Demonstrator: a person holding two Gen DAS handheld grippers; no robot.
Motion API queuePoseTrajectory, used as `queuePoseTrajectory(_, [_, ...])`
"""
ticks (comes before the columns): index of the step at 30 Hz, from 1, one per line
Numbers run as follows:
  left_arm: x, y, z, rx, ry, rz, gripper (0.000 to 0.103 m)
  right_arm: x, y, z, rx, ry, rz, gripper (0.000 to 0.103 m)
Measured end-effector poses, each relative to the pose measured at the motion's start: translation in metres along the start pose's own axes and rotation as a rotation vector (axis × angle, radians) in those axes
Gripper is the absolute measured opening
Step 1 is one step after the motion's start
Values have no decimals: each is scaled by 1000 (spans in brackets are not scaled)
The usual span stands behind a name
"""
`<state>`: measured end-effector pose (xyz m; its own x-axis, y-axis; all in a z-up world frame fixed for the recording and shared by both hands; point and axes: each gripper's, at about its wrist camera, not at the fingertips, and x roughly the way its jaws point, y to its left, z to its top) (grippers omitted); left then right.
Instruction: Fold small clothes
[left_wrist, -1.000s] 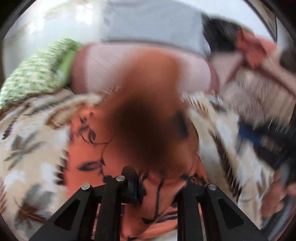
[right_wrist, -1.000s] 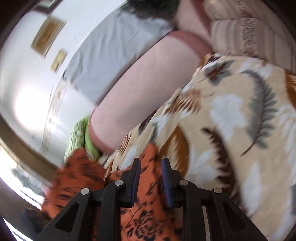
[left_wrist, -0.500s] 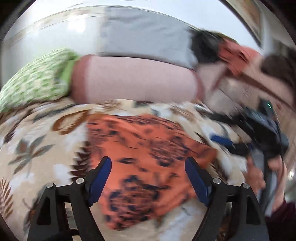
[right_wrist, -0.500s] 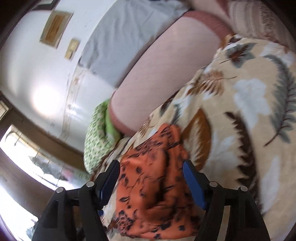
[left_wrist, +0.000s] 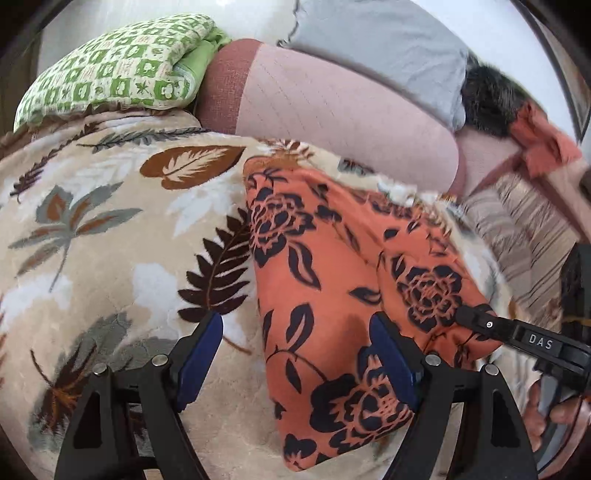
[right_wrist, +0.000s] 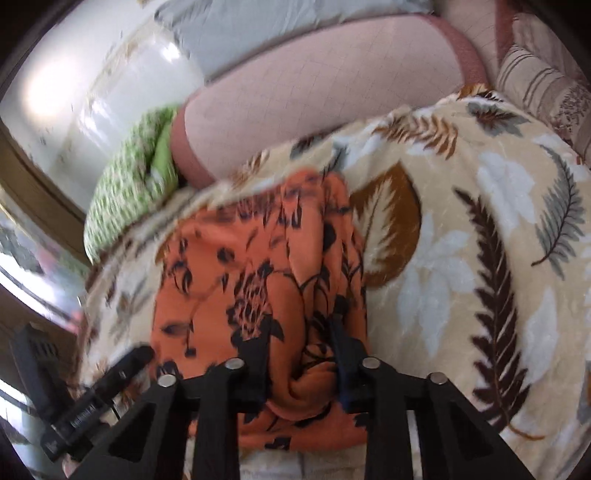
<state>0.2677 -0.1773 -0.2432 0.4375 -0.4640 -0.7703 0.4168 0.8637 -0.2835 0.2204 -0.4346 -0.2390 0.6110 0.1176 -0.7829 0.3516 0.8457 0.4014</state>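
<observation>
My right gripper (right_wrist: 299, 365), wide open a moment ago, now pinches a bunch of the orange flower cloth (right_wrist: 255, 280). My left gripper (left_wrist: 295, 358) stays wide open over its near edge. The cloth lies on the leaf blanket (left_wrist: 103, 236), near the pink pillow (left_wrist: 332, 110).

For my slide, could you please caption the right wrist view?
Right tool pinching a bunched edge of the orange floral garment on a leaf-print blanket.
</observation>
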Motion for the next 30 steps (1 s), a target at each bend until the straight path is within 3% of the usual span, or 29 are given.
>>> queuePoseTrajectory(2, [2, -2, -2, 12, 22, 26, 82, 2, 5, -3, -28, 23, -19, 23])
queuePoseTrajectory(6, [-7, 0, -1, 14, -3, 31, 82, -16, 10, -7, -15, 39, 72, 22])
queuePoseTrajectory(10, [-9, -6, -3, 63, -15, 88, 82, -37, 9, -20, -19, 38, 82, 22])
queuePoseTrajectory(15, [-1, -13, -8, 102, -7, 110, 82, 14, -18, -35, 64, 168, -6, 22])
queuePoseTrajectory(23, [3, -12, -4, 101, -1, 114, 82, 11, -28, -20, 119, 206, 74, 27])
queuePoseTrajectory(27, [5, -13, -3, 100, 1, 120, 82, -15, -34, -3, 142, 88, 128, 28])
queuePoseTrajectory(30, [7, -13, -3, 94, 7, 118, 82, -29, -28, 4, 128, -17, 115, 28])
